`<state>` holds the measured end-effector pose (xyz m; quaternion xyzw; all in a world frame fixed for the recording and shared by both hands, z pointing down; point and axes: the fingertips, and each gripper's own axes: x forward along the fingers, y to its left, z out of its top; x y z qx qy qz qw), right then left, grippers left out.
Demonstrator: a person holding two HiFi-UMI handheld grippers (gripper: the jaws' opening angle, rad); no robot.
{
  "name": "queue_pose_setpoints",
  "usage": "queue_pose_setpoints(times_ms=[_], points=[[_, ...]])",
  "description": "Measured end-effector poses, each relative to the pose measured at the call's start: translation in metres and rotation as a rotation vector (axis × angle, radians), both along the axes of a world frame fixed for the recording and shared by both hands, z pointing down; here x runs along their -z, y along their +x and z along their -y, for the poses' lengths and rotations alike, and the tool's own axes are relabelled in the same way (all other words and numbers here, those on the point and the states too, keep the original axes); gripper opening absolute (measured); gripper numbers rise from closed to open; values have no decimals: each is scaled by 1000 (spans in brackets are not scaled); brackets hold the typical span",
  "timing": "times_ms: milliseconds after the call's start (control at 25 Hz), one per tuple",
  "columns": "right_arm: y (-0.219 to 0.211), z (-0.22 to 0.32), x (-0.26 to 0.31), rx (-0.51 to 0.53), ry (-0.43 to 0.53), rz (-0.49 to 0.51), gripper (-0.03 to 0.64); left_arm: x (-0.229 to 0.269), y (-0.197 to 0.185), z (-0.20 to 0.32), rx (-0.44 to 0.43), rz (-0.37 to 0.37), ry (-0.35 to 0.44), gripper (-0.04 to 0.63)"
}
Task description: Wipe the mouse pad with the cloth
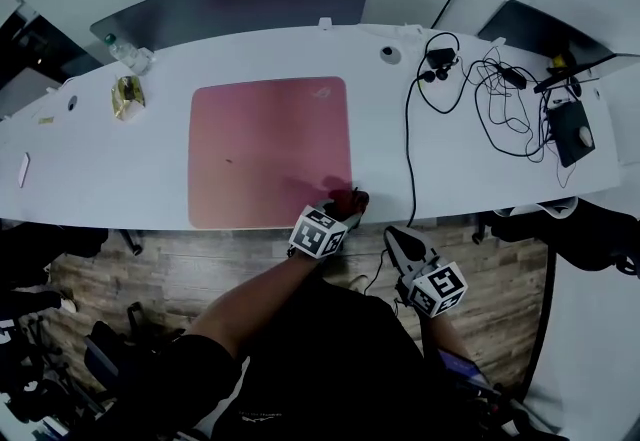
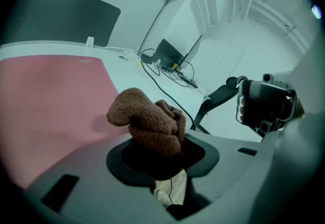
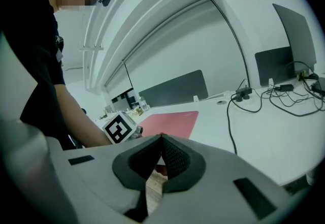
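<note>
A pink mouse pad [image 1: 268, 149] lies flat on the white desk [image 1: 120, 169]. My left gripper [image 1: 347, 205] is at the pad's near right corner, shut on a bunched brown cloth [image 1: 351, 200]. In the left gripper view the cloth [image 2: 151, 120] bulges up out of the jaws, with the pad [image 2: 48, 101] stretching away to the left. My right gripper [image 1: 402, 243] hangs off the desk, below its front edge, with its jaws shut and empty. From the right gripper view [image 3: 161, 140] the pad [image 3: 170, 121] lies ahead, past the left gripper's marker cube [image 3: 121, 127].
Black cables [image 1: 408, 134] run across the desk right of the pad and drop over the front edge. More cables and small devices [image 1: 568, 127] crowd the far right. A bottle [image 1: 124, 50] and a gold packet [image 1: 128, 95] sit at the back left. A dark divider panel [image 1: 240, 1] stands behind.
</note>
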<state>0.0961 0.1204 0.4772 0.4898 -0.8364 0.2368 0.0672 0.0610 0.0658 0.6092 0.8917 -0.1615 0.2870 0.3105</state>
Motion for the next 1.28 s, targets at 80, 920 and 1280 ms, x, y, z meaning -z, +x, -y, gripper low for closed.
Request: queue_pose_setpoints(times_ms=[80,920,1280], points=[[-6,5,0,10,4,1,25,-1,-10,2,9,4,-2,137],[-60,45,2,94,32,10,25,-2,-149,25,135,106,33,137],[-82,66,4,129,40,11,25,-3,-242,52,232,165,85,137]])
